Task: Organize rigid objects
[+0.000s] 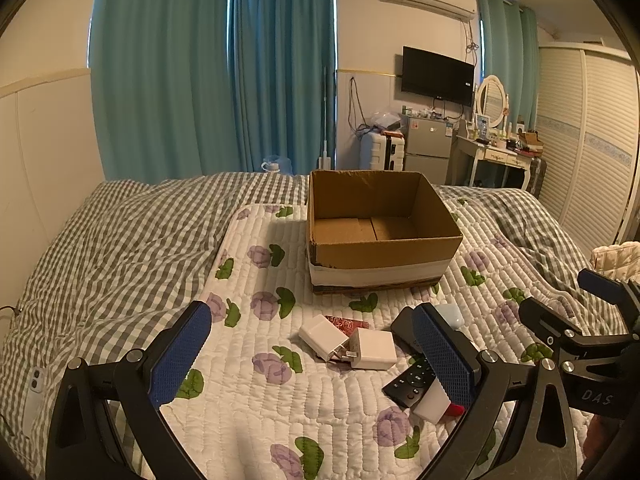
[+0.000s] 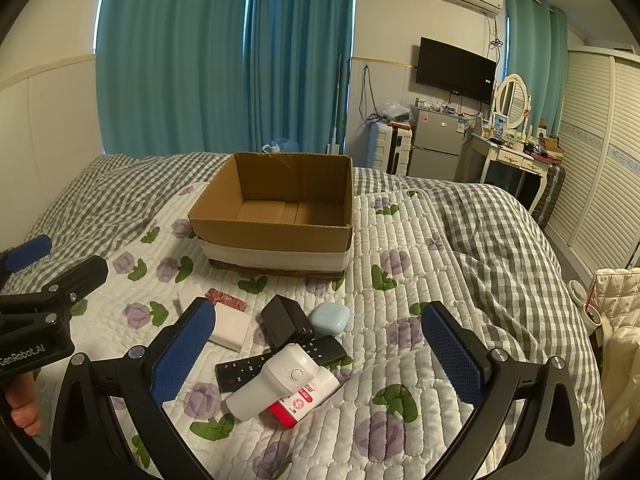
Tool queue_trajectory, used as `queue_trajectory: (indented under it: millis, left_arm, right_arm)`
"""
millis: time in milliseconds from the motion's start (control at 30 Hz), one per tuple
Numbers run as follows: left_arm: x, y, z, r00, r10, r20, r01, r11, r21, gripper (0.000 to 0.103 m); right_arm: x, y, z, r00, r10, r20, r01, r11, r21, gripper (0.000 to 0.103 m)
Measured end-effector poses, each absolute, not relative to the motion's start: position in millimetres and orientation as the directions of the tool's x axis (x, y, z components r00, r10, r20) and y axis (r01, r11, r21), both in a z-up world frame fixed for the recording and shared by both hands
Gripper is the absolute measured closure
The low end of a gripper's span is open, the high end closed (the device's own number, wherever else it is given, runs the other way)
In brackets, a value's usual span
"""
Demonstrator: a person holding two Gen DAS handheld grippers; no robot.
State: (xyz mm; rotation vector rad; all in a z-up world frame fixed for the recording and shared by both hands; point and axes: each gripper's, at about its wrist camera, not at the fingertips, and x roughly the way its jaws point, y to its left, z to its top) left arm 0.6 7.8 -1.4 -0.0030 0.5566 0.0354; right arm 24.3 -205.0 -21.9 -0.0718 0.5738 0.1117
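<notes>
With both tools spread wide and empty over the bed, lower your right tool (image 2: 318, 350) squarely across the white shaver (image 2: 280, 384), then lift toward the cardboard box (image 2: 276, 236).

Remote (image 1: 410, 383) partly hidden behind left fingers (image 1: 444, 354); red pack (image 1: 346, 323) mostly covered.

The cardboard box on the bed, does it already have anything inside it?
No, the cardboard box shows only its bare brown floor in the right wrist view.
</notes>
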Motion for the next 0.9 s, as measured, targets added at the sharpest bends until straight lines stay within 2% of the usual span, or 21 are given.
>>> queue_trajectory:
  millis: [200,400,433,500,633,833,867,900]
  left_arm:
    - [5,5,-9,0.83,0.043,-0.556,-0.048,0.999,0.006,0.0]
    - [22,9,-41,0.766,0.051,-0.641,-0.063,0.998,0.004,0.0]
    - [24,10,-46,0.757,0.053,-0.651,-0.067,0.998,0.004,0.0]
    - [27,13,-54,0.742,0.064,-0.667,-0.079,0.997,0.009,0.0]
    - [37,20,-69,0.704,0.074,-0.707,-0.097,0.995,0.007,0.0]
    - [49,19,-82,0.661,0.082,-0.746,-0.096,0.995,0.024,0.0]
    - [51,17,-83,0.657,0.085,-0.749,-0.092,0.995,0.031,0.0]
    - [54,13,-84,0.652,0.086,-0.754,-0.085,0.996,0.04,0.0]
  right_arm:
    - [24,-205,-27,0.823,0.091,-0.561,-0.132,0.991,-0.033,0.0]
    - [50,-199,-66,0.724,0.098,-0.683,-0.153,0.988,-0.021,0.001]
    - [58,-195,-78,0.685,0.102,-0.721,-0.161,0.987,-0.013,0.003]
    - [70,-191,-98,0.62,0.109,-0.777,-0.17,0.985,0.003,0.016]
    - [90,-184,-129,0.53,0.128,-0.838,-0.174,0.984,0.04,0.027]
    - [97,-174,-141,0.531,0.094,-0.842,-0.177,0.984,-0.002,0.044]
    - [96,-176,-138,0.542,0.102,-0.834,-0.178,0.984,0.004,0.049]
    - [95,-178,-134,0.55,0.119,-0.827,-0.186,0.982,0.018,0.05]
